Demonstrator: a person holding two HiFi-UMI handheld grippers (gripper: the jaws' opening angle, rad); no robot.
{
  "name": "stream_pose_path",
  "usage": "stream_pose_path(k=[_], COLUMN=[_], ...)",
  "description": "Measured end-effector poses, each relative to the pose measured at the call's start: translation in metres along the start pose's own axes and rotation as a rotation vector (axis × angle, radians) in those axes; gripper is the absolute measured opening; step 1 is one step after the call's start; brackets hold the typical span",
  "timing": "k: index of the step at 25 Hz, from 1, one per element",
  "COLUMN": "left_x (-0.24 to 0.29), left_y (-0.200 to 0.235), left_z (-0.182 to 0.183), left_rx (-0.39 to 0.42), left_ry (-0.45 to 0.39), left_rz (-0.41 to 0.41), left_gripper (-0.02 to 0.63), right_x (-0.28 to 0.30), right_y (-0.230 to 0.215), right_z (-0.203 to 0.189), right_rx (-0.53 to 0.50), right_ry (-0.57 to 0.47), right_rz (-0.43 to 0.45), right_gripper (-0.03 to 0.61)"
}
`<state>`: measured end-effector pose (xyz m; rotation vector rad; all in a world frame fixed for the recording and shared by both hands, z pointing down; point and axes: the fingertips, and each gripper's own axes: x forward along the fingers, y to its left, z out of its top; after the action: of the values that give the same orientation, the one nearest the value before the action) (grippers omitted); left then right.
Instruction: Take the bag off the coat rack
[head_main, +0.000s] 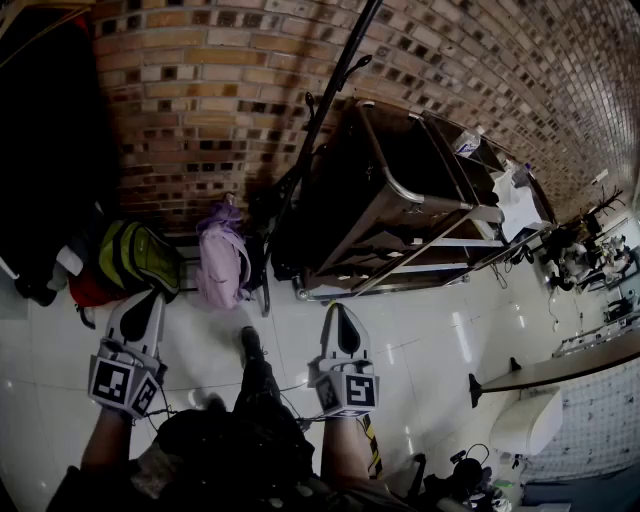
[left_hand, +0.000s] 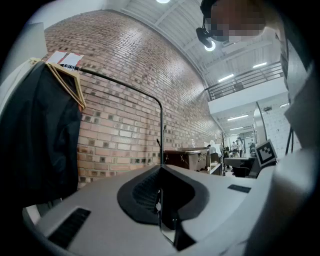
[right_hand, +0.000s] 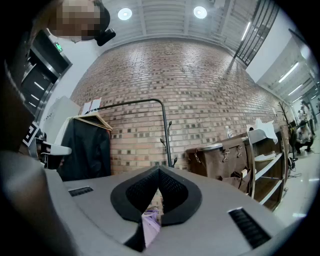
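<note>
Lilac backpack (head_main: 222, 255): low down against the brick wall (head_main: 230, 90), just left of the foot of the coat rack (head_main: 320, 110). Cannot tell whether it hangs from a low hook or rests on the floor. Nothing is gripping it. A sliver of it shows through the gap behind the right jaws in the right gripper view (right_hand: 150, 224).

Coat rack: thin dark pole with small hooks, slanting across the head view, between the backpack and a brown trolley (head_main: 400, 170) with a metal frame.

Left of the lilac backpack, near it: green-and-yellow backpack (head_main: 140, 258), with something red (head_main: 85, 290) beside that.

Further left: black garment (left_hand: 35, 145) on a wooden hanger (left_hand: 70, 82), hung from a black clothes rail (right_hand: 130, 101).

Left gripper (head_main: 152, 298): jaws closed tip to tip, nothing between them. Held low over the white tiled floor (head_main: 430, 330), pointing toward the bags and well short of them.

Right gripper (head_main: 340, 308): jaws pressed together, empty. Level with the left one, aimed at the wall near the rack's foot, clear of the lilac backpack.
</note>
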<state>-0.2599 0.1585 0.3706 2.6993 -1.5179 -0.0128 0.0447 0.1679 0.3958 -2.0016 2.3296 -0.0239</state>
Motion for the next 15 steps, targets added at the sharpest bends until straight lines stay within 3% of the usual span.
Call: stream_pose_path(k=[5, 9, 15], left_x=[0.050, 0.108, 0.193], left_y=[0.007, 0.012, 0.018], left_z=[-0.013, -0.012, 0.001], left_rx=[0.011, 0.009, 0.005], left_ry=[0.009, 0.001, -0.020], left_rz=[0.047, 0.048, 0.063], left_gripper=[0.035, 0.035, 0.037], right_x=[0.063, 0.128, 0.212], right_y=[-0.030, -0.056, -0.084], right_z=[-0.009, -0.009, -0.028], right_rx=[-0.027, 0.009, 0.034], right_ry=[-0.028, -0.045, 0.003], right_rz=[0.049, 0.102, 0.156], right_gripper=[0.014, 0.014, 0.013])
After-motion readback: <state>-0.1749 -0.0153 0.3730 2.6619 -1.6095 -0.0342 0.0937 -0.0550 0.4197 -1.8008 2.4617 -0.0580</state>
